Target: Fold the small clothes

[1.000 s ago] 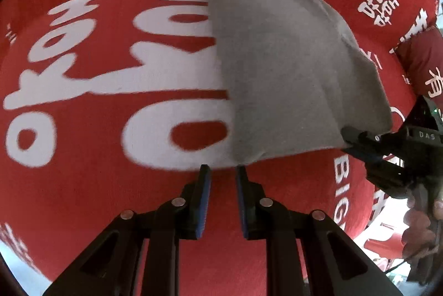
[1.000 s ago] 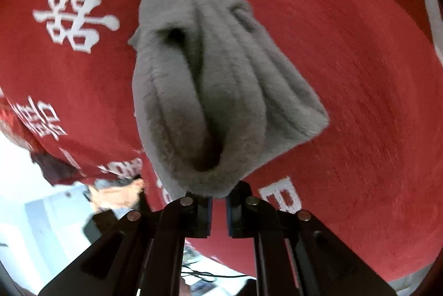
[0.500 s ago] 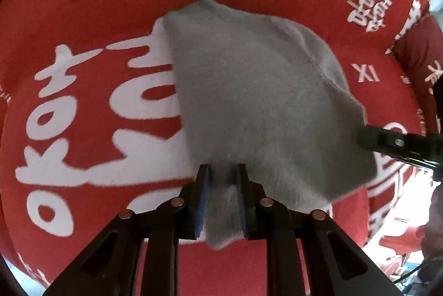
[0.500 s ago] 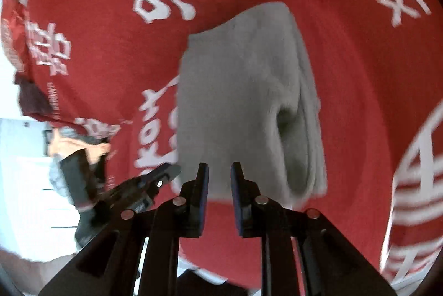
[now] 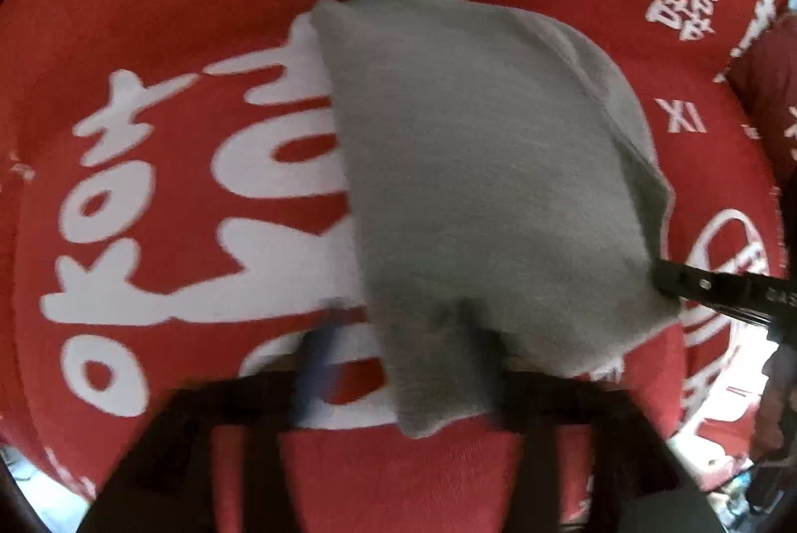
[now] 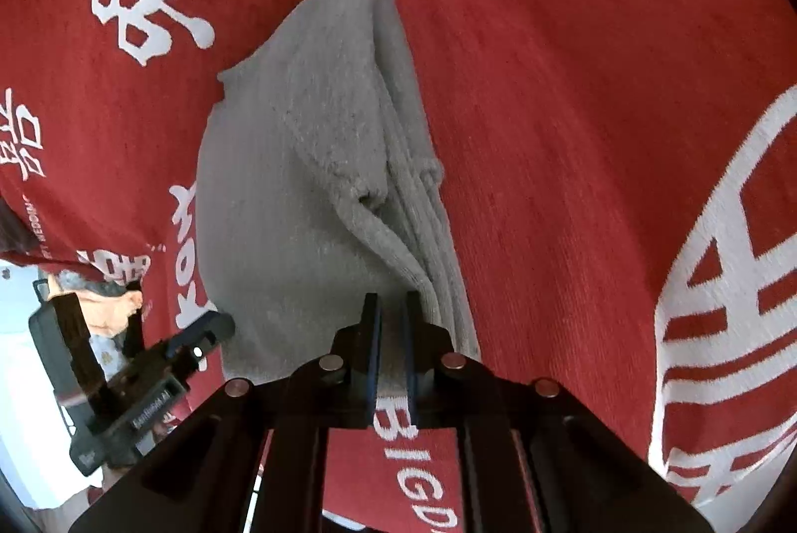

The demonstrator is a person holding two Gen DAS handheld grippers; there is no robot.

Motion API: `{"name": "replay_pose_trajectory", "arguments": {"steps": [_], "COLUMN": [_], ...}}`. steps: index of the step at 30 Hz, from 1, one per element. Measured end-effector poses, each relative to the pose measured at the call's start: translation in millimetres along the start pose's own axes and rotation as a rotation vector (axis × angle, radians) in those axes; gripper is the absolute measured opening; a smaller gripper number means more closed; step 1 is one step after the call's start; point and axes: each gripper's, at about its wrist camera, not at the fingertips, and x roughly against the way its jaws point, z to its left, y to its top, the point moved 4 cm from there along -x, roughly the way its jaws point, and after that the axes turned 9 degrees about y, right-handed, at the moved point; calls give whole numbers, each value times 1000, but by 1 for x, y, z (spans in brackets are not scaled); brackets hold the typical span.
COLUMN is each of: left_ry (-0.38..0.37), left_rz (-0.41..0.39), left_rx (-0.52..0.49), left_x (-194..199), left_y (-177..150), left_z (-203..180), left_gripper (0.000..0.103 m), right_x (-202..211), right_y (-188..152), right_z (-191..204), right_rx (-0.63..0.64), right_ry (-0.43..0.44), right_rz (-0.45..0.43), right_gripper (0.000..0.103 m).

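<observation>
A small grey knit garment lies folded on the red cloth with white lettering. It also shows in the right wrist view, with stacked folded edges along its right side. My left gripper is blurred; its near edge of the garment drapes over the right finger and the jaws stand apart. My right gripper is at the garment's near right edge, jaws a narrow gap apart, nothing clamped. The right gripper's tip shows in the left wrist view, touching the garment's right corner.
The red cloth covers the whole surface. Its near edge drops off at the lower left of the right wrist view, where the left gripper and the hand holding it show. A red cushion sits at the far right.
The right gripper let go of the garment and the garment now lies down on the cloth. The left gripper's jaws have spread wider and moved forward under the garment's near edge.
</observation>
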Motion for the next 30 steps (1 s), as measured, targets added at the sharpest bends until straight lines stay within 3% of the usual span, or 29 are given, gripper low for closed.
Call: {"name": "replay_pose_trajectory", "arguments": {"steps": [2, 17, 19, 21, 23, 27, 30], "left_ry": [20, 34, 45, 51, 52, 26, -37], "left_rz": [-42, 31, 40, 50, 58, 76, 92], "left_rx": [0, 10, 17, 27, 38, 74, 161], "left_x": [8, -1, -3, -5, -7, -12, -15], "left_y": [2, 3, 5, 6, 7, 12, 19], "left_z": [2, 0, 1, 2, 3, 8, 24], "left_gripper": [81, 81, 81, 81, 81, 81, 81], "right_x": [-3, -1, 3, 6, 10, 15, 21], "right_y": [1, 7, 10, 15, 19, 30, 40], "right_z": [3, 17, 17, 19, 19, 18, 17], "right_rx": [11, 52, 60, 76, 81, 90, 100], "right_ry": [-13, -74, -81, -87, -85, -88, -94], "right_rz": [10, 55, 51, 49, 49, 56, 48], "right_gripper": [11, 12, 17, 34, 43, 43, 43]}}
